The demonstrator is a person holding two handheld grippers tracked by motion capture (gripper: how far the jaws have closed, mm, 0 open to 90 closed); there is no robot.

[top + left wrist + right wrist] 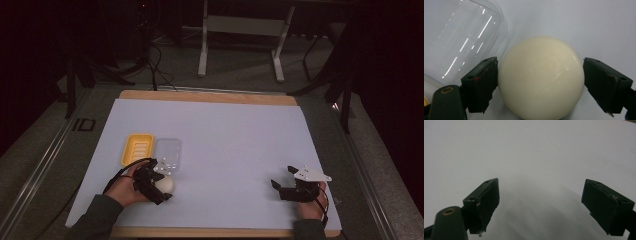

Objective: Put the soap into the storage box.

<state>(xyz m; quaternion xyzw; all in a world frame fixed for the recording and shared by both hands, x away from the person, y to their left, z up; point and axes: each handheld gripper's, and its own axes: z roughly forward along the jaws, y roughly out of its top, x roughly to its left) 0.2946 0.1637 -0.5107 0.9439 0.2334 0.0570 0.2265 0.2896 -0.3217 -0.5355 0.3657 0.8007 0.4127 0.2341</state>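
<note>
A cream-white ball [165,184] lies on the white sheet [225,130] at the front left, just in front of a clear plastic lid [167,151]. My left gripper [162,184] reaches in from the left and is shut on the ball. In the left gripper view the ball [541,77] sits between the two black pads [485,82], both touching its sides, with the clear lid [456,37] behind at the left. My right gripper [281,177] rests at the front right, open and holding nothing. Bare white sheet lies between its jaws in the right gripper view [540,202].
A yellow ribbed dish [137,148] stands beside the clear lid on its left. The white sheet covers a wooden board [205,96], whose edge shows at the back and front. Table legs [202,50] and cables stand on the floor beyond.
</note>
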